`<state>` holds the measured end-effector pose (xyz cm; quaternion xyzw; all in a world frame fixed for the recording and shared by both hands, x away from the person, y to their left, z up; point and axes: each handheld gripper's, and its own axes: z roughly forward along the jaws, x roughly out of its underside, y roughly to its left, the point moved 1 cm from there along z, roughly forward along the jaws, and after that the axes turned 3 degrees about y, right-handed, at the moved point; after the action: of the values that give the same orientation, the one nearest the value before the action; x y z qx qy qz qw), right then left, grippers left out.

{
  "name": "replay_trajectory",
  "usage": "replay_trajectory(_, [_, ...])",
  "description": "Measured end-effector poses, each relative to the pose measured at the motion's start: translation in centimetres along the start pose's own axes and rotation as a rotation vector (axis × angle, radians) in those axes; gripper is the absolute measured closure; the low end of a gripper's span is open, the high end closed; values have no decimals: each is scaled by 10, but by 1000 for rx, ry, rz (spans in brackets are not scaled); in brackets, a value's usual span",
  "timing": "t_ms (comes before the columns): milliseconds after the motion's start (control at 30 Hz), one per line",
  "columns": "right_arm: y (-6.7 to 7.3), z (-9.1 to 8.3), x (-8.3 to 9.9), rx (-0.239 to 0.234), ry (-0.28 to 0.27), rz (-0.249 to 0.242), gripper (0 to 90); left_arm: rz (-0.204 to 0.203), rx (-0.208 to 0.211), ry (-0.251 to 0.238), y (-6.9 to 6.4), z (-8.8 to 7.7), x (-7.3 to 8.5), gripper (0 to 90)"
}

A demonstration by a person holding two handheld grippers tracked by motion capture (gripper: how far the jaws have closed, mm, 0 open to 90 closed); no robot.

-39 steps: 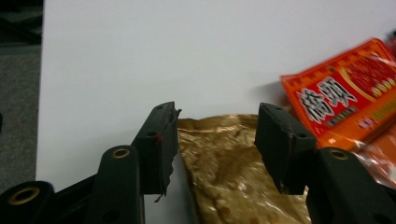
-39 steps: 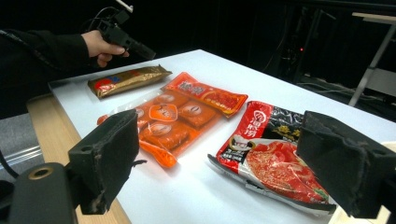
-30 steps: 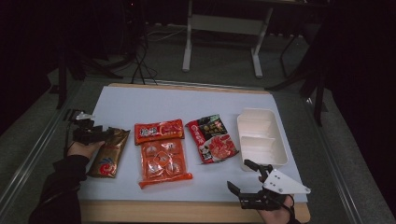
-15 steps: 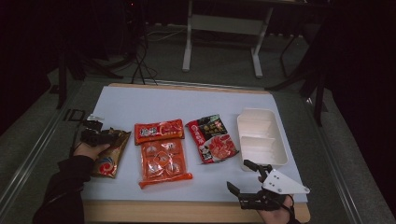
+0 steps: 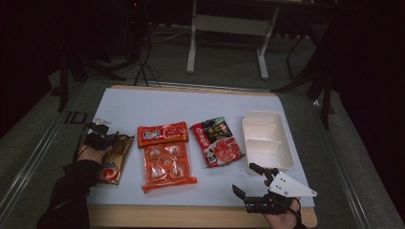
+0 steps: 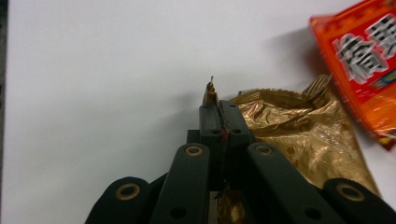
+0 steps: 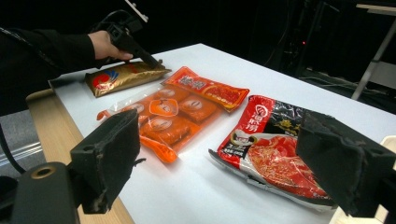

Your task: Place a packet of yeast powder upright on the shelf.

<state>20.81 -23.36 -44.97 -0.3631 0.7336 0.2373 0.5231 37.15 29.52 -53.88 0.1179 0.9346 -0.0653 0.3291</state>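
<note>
**Gold packet pinched at its far edge**

The gold packet [image 5: 113, 162] lies at the table's left, long axis running near to far. Its far edge is clamped by the left gripper [image 6: 218, 112], whose jaws have just been closing; the open right gripper [image 5: 253, 183] is held well apart.

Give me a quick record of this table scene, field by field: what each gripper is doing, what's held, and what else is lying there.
left gripper: jaws have just been closing, now shut on the gold packet's far edge
gold packet: flat at the table's left
right gripper: open, holding nothing, near the front edge
other packets: small red packet, clear orange packet, red and black packet
white tray: right side, two compartments
table: pale sheet over wood
</note>
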Motion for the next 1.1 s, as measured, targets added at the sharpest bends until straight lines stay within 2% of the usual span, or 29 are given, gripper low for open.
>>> replay_trajectory(67, [0, 0, 0, 1, -1, 1, 137, -22, 28, -25, 2, -5, 1, 900])
replay_trajectory(133, [0, 0, 0, 2, -1, 2, 137, -33, 28, -36, 2, -12, 1, 900])
replay_trajectory(200, [0, 0, -1, 5, -2, 0, 138, -56, 57, -56, 3, -18, 3, 900])
replay_trajectory(267, [0, -1, -1, 10, -9, 4, 138, -62, 75, -72, 3, -25, 4, 900])
replay_trajectory(467, [-1, -2, -2, 14, -14, 10, 137, -32, 83, -105, -5, -42, 7, 900])
replay_trajectory(767, [0, -1, -2, 17, -12, 2, 137, -9, 139, -155, -18, -67, 6, 900])
replay_trajectory(867, [0, -3, -2, 21, -14, 4, 137, -5, 150, -190, -23, -79, 4, 900])
replay_trajectory(1000, [1, -5, -3, 23, -20, -3, 137, -25, 176, -247, -30, -91, 2, 900])
replay_trajectory(1100, [1, -5, -4, 23, -23, -1, 137, -14, 196, -290, -38, -99, 0, 900])
